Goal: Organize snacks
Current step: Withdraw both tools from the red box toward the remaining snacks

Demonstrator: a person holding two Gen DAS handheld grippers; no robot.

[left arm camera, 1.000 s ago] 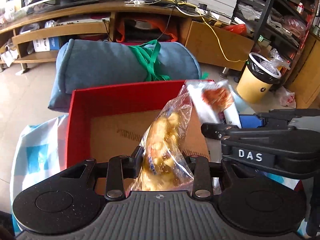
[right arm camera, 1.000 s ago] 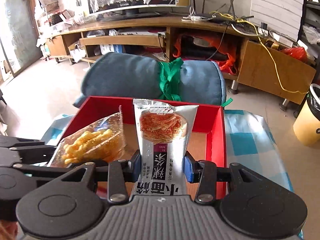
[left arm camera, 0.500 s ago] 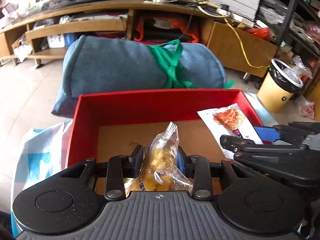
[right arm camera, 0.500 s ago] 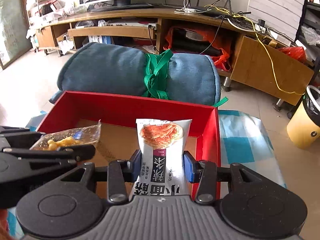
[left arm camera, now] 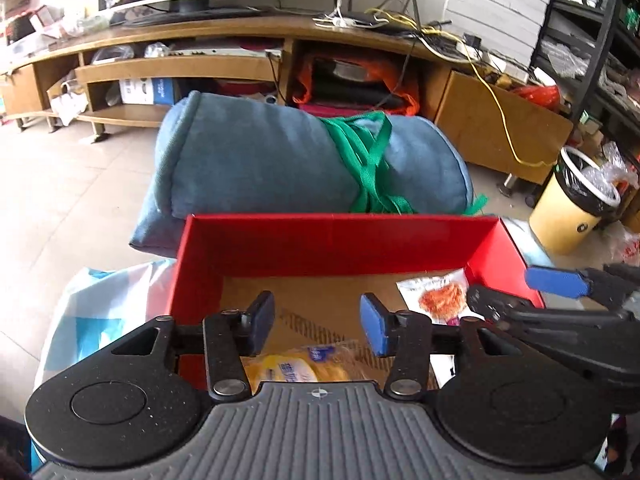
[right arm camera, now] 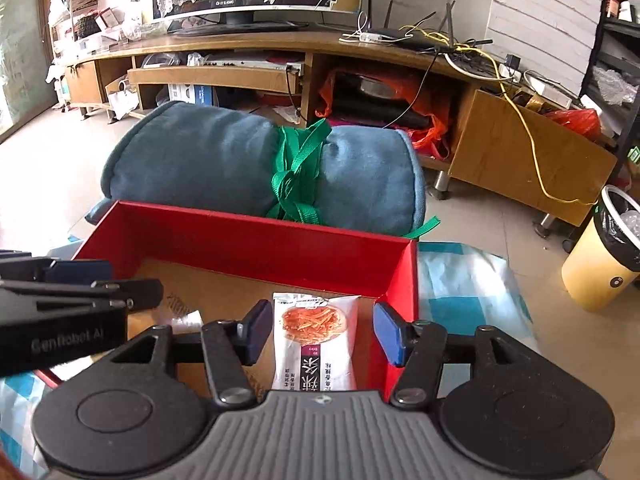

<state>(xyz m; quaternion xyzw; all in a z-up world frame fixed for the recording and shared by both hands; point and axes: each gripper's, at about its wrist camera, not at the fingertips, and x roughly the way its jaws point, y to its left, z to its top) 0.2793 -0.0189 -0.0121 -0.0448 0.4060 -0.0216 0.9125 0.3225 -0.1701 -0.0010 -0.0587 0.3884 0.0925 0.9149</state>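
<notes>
Across the back of my view runs the long wooden TV stand (right arm camera: 248, 44), cluttered with cables and boxes. In front of it, on the floor, lies the rolled blue cushion (left arm camera: 256, 164), bound around its middle by a green strap (left arm camera: 368, 164). Off to the right stands a yellow waste bin (right arm camera: 600, 264) lined with a black bag.

Just this side of the cushion sits the red box (left arm camera: 340, 240), open-topped with a brown cardboard bottom, resting on a table covered by a blue-and-white checked cloth (right arm camera: 472, 284). Both of my tools hang over its near edge, pointing down into it.

The left gripper (left arm camera: 318, 322) is opening its fingers; nothing sits between the pads, and the yellow snack bag (left arm camera: 296, 368) lies below them on the box floor near the front, partly hidden by the tool body, so I can't be sure how much of it is flat. The right gripper (right arm camera: 318, 332) is likewise opening. The white snack packet (right arm camera: 316, 344), with its picture of orange shreds, lies on the box floor toward the right-hand wall, between the two blue pads but clear of both, as far as I can see. From the left wrist view the same packet shows in the box's right front corner, with the right tool's fingertips (left arm camera: 556, 282) just over it.
</notes>
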